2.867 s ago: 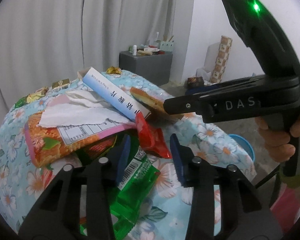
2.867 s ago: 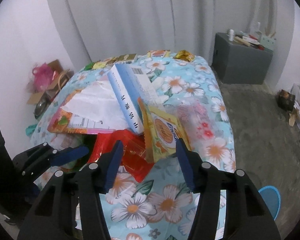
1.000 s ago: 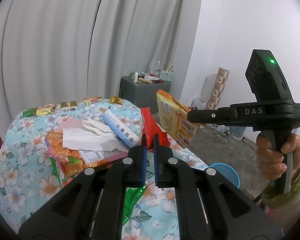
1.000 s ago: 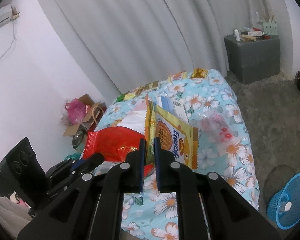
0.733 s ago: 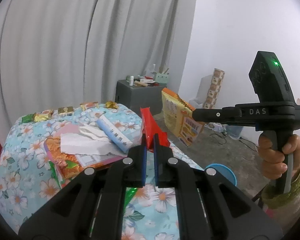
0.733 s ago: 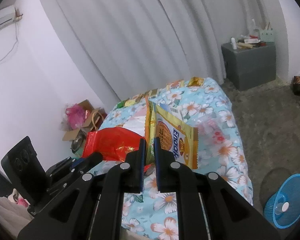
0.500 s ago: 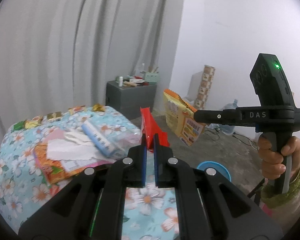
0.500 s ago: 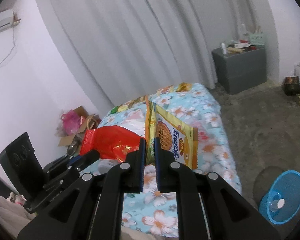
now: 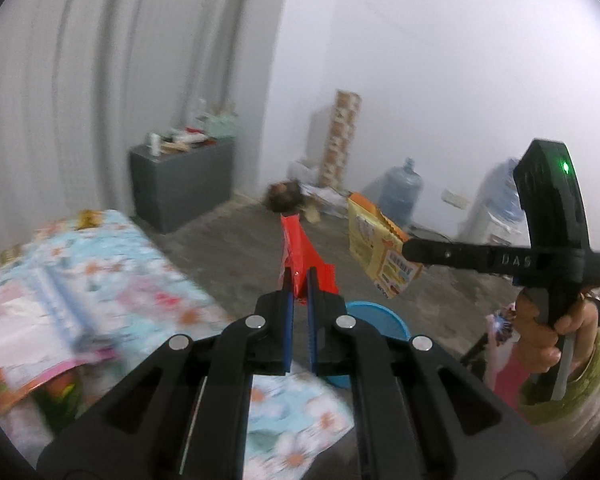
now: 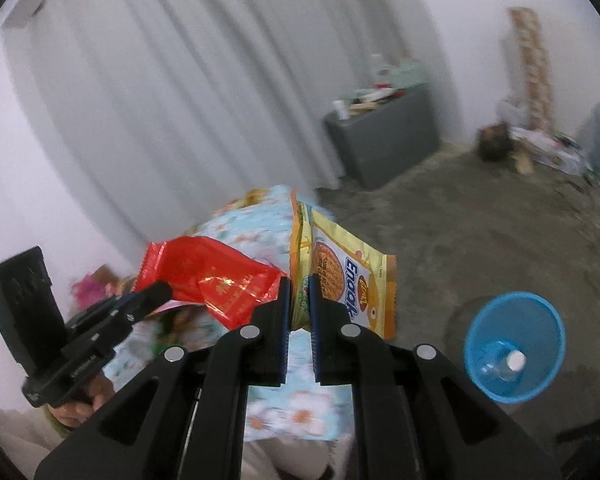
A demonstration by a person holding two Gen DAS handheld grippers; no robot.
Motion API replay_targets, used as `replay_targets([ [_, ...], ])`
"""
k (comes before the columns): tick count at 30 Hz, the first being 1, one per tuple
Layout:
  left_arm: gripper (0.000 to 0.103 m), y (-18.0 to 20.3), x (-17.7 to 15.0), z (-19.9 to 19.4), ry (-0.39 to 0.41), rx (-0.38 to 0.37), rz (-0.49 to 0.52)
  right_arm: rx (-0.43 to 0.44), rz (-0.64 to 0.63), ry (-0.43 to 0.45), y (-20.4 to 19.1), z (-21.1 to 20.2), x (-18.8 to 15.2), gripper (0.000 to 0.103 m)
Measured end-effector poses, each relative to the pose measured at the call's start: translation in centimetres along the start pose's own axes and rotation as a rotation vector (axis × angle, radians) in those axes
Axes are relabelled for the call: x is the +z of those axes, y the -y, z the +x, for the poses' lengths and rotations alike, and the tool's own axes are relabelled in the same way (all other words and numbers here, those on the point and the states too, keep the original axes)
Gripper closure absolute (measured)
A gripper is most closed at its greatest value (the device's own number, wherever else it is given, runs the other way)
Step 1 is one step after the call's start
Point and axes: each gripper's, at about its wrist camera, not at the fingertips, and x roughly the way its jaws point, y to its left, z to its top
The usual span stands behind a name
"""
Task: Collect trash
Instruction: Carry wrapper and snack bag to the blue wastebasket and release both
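Reading from left to right:
Bench [image 9: 100, 264]: on the left, under a blue flowered cloth, with blurred papers and wrappers lying on it.
Left tongs [image 9: 299, 284]: clenched on a red wrapper [image 9: 300, 252], which stands up out of the jaws, lifted clear of the bench; from the right wrist view the same red wrapper [image 10: 212, 276] spreads wide and crinkled.
Right tongs [image 10: 299, 296]: clenched on a yellow noodle packet [image 10: 348, 280], held in the air just right of the red one (its lower edge is pinched between the blue pads).
Blue bin [image 10: 514, 348]: on the floor at the right, well apart from both wrappers, with a clear bottle [image 10: 500, 366] lying inside.
Hand [image 9: 548, 336]: grips the handle of the right tongs, a green sleeve at the wrist.
Grey cabinet [image 9: 180, 184]: at the back by the curtain.
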Motion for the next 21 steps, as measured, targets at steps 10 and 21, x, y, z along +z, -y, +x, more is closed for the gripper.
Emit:
replay_targets([
  [10,0.099,7.0,0.6,17.5,-0.285,-0.207,-0.007,-0.175,0.355,0.009,15.5,1.0,-1.0,0.094],
  [21,0.050,9.6,-5.1,33.4,-0.566,-0.147,-0.142,-0.335,0.631,-0.107,29.0,9.9,-5.0,0.058],
])
